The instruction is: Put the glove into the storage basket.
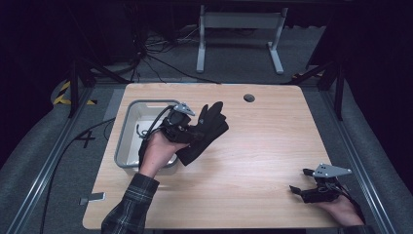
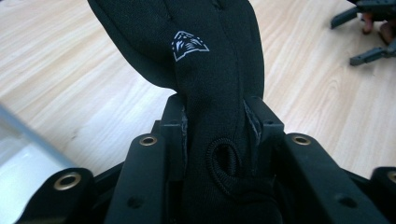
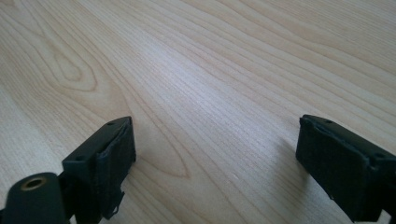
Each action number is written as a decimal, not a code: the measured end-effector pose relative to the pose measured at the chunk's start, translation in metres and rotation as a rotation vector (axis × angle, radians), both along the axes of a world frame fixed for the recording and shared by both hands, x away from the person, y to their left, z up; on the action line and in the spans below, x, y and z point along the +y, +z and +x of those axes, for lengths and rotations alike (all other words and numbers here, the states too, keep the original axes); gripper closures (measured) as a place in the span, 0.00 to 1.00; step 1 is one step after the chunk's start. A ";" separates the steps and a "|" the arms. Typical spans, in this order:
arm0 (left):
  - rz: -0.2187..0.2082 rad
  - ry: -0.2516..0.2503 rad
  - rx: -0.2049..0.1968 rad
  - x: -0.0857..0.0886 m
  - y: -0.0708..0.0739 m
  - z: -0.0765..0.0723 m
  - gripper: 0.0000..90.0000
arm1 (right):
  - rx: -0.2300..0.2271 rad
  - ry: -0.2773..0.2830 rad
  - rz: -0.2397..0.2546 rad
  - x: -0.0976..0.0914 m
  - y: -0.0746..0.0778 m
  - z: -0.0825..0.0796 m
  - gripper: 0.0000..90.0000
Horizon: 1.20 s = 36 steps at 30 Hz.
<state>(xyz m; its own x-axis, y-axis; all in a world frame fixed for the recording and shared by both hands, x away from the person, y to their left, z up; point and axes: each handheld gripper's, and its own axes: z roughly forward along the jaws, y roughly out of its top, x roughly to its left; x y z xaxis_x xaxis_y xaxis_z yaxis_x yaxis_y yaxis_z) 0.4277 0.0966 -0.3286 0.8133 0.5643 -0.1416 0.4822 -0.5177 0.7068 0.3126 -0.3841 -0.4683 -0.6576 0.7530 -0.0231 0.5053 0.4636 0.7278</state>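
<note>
A black glove with a small white emblem hangs from my left gripper, just right of the tray. The jaws are shut on the glove's cuff, and its fingers fan out up and to the right. In the left gripper view the glove rises between the two jaws over the wooden table. My right gripper rests low at the table's front right, held by a hand. Its jaws stand wide open over bare wood, with nothing between them.
A grey metal tray sits at the table's left side, under my left hand. A round cable hole lies near the far edge. A small grey piece lies by the front left corner. Cables and a desk frame stand beyond.
</note>
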 end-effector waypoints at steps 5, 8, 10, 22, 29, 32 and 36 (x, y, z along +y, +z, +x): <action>-0.004 0.045 -0.006 0.015 0.001 0.003 0.73 | 0.000 0.000 0.000 0.000 0.000 0.000 0.14; -0.006 0.072 -0.008 0.023 0.000 0.005 0.73 | 0.000 0.000 0.000 0.000 0.000 0.000 0.14; -0.002 0.093 -0.010 0.029 0.001 0.005 0.73 | 0.000 0.000 0.000 0.000 0.000 0.000 0.14; -0.018 0.239 -0.003 0.075 -0.007 0.008 0.73 | 0.000 0.000 0.000 0.000 0.000 0.000 0.14; -0.023 0.311 -0.001 0.094 -0.015 0.009 0.73 | 0.000 0.000 0.000 0.000 0.000 0.000 0.14; -0.018 0.323 0.006 0.098 -0.018 0.010 0.73 | 0.000 0.000 0.000 0.000 0.000 0.000 0.14; -0.020 0.341 0.013 0.102 -0.026 0.014 0.73 | 0.000 0.000 0.000 0.000 0.000 0.000 0.14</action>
